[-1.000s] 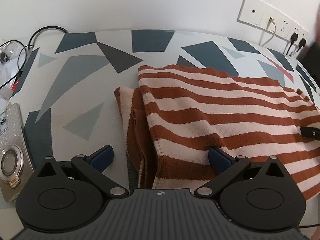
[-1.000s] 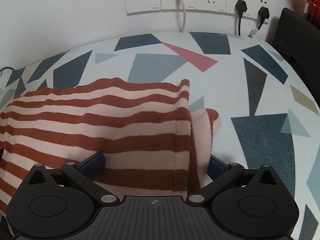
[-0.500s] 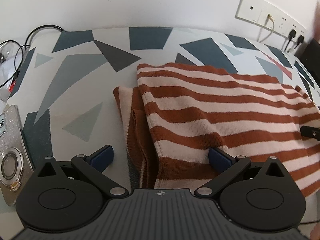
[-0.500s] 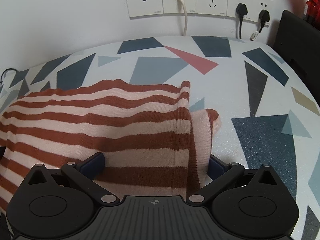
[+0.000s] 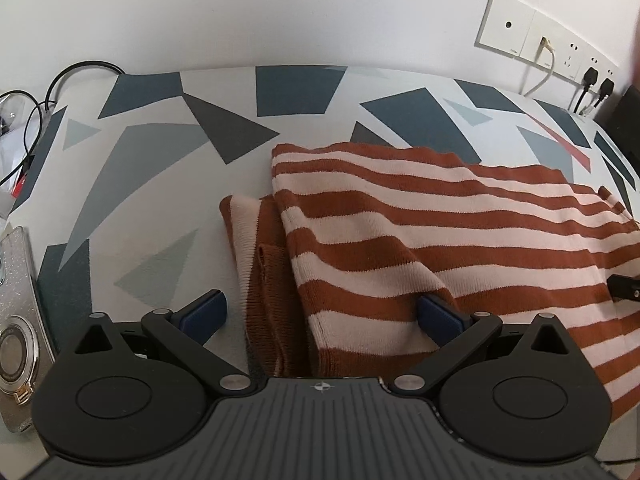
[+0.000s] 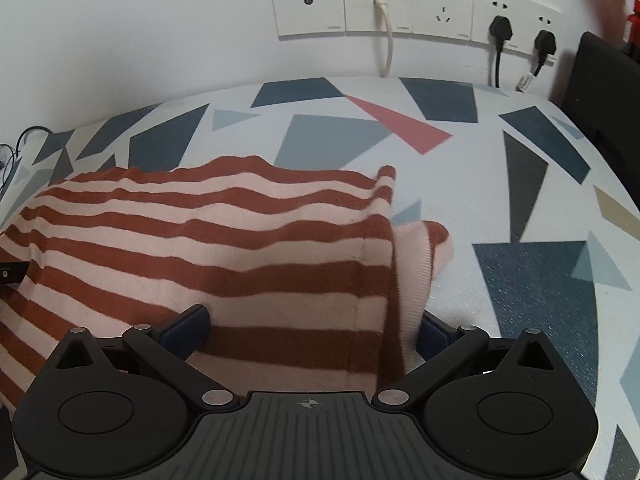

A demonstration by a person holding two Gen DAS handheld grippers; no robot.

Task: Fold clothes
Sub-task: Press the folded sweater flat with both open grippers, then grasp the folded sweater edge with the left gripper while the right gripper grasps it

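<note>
A rust-and-cream striped knit sweater (image 5: 420, 232) lies across a tablecloth (image 5: 160, 184) printed with grey, navy and pink triangles, its body folded into a broad band that runs between the two grippers. Part of the near edge appears raised off the cloth and drapes down toward the wall.

The left gripper (image 5: 320, 314) sits at the sweater's left end with its jaws spread wide. Its right fingertip (image 5: 438, 314) is tucked under the hem of the top layer, while the left fingertip (image 5: 206, 312) stands over bare tablecloth, just beside a folded sleeve (image 5: 256, 264) that sticks out from beneath the body. Nothing is pinched between them.

The right gripper (image 6: 308, 326) is at the opposite end, also wide apart — the striped hem lies between its fingers, the left one (image 6: 188, 326) half covered by fabric, the right one (image 6: 434, 332) mostly hidden behind a ribbed cuff (image 6: 424, 256) that pokes out past the side seam.

At the left edge of the left wrist view a glittery phone case with a ring holder (image 5: 16, 344) rests on the table, with tangled black cables (image 5: 44, 96) behind it. A row of wall sockets (image 6: 412, 4) with one white cable and two black plugs sits above the table's far edge, and a dark object (image 6: 600, 80) stands at the right — what it is cannot be told.
</note>
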